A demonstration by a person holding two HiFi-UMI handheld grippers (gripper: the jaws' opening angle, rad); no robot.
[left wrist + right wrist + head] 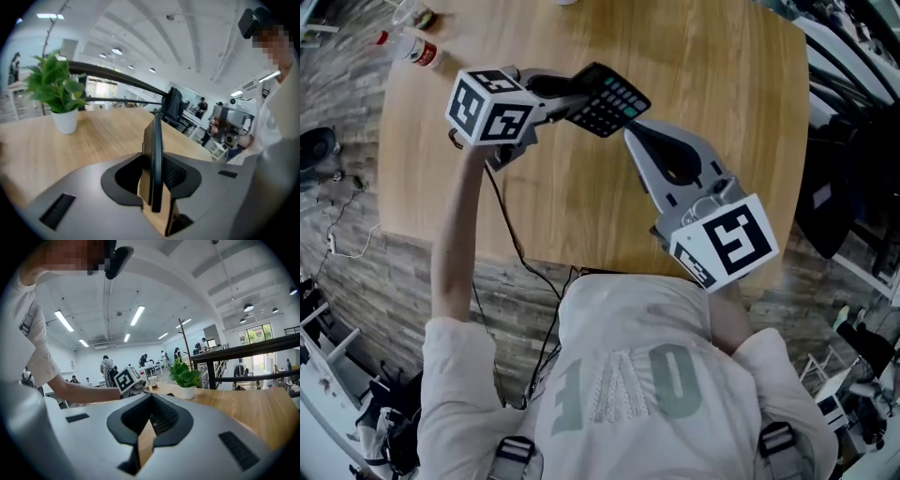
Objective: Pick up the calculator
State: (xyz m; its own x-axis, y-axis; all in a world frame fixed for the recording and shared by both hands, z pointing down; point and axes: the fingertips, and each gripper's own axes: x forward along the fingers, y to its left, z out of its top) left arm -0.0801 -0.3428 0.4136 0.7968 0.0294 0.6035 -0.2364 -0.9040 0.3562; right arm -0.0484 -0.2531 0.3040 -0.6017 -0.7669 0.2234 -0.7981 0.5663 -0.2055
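Note:
A black calculator [609, 98] with green and grey keys hangs tilted above the wooden table [741, 122], near its far side. My left gripper [584, 96] is shut on its left edge. In the left gripper view the calculator [156, 154] stands edge-on as a thin dark slab clamped between the jaws of my left gripper [156, 174]. My right gripper [631, 133] hovers just below and right of the calculator, its tips together and nothing in them. In the right gripper view the jaws of my right gripper [150, 404] are empty, and the left gripper's marker cube [126, 379] shows beyond them.
A small potted plant [64, 119] in a white pot [187, 391] stands on the table. A bottle [420, 49] lies at the table's far left corner. A black cable [511, 234] hangs down from the left gripper. Chairs and equipment crowd the right side [848, 150].

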